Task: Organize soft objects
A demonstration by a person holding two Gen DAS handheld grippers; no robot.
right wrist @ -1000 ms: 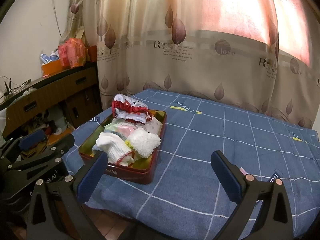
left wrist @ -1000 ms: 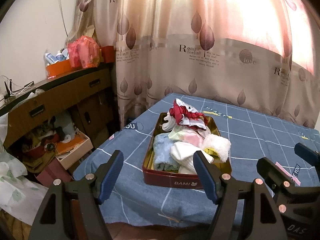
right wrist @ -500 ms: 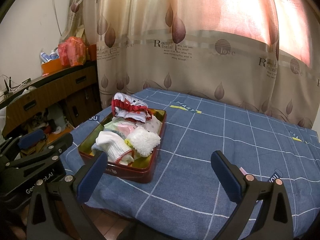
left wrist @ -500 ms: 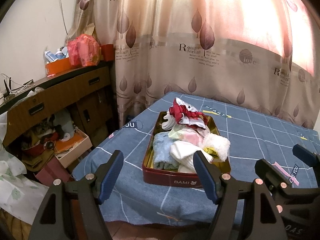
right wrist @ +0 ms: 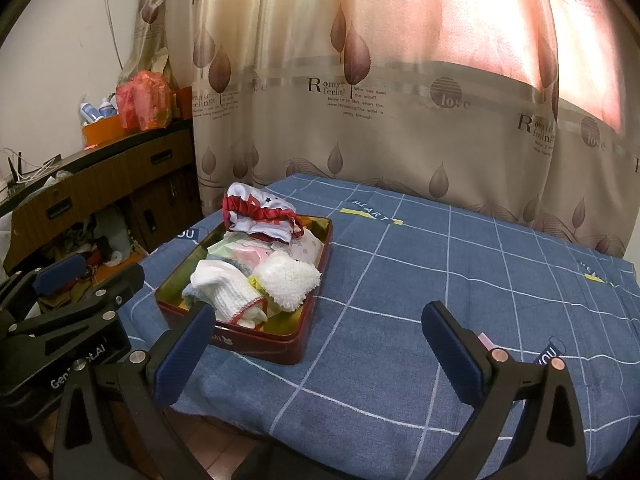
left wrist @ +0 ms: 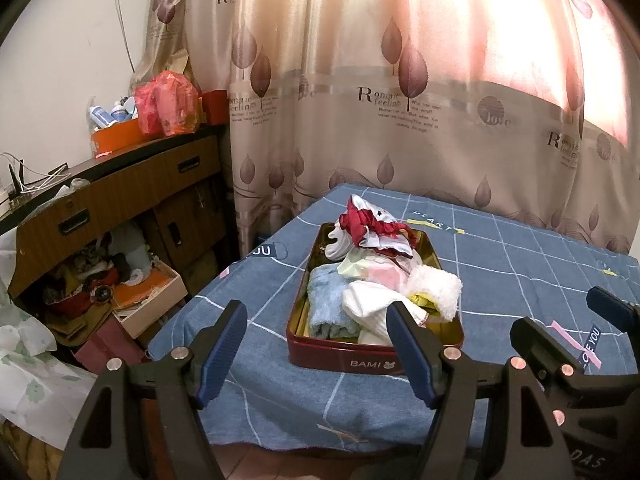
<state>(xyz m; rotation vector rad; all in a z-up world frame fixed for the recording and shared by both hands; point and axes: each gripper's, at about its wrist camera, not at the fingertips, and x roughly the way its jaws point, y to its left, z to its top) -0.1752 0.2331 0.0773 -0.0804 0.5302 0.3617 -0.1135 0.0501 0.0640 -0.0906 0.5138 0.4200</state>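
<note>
- The table, under a blue grid-patterned cloth, fills the middle of both views, with a leaf-print curtain hanging behind it.
- A wooden cabinet stands to the far left; its open lower shelf is stuffed with clutter, and an orange box of bottles sits on top beside a red plastic bag.
- A red tin with a gold interior sits near the table's left edge, its long side running away from the cameras.
- Inside the tin, soft items are heaped above the rim: a red-and-white frilled cloth at the far end, a pale pink-and-green piece in the middle, a blue towel at the near left, a white knitted sock at the near front, and a fluffy white sock at the near right.
- The left gripper hovers before the tin's near end, jaws spread wide, gripping nothing.
- The right gripper hovers over bare cloth right of the tin, jaws also wide apart and empty.
</note>
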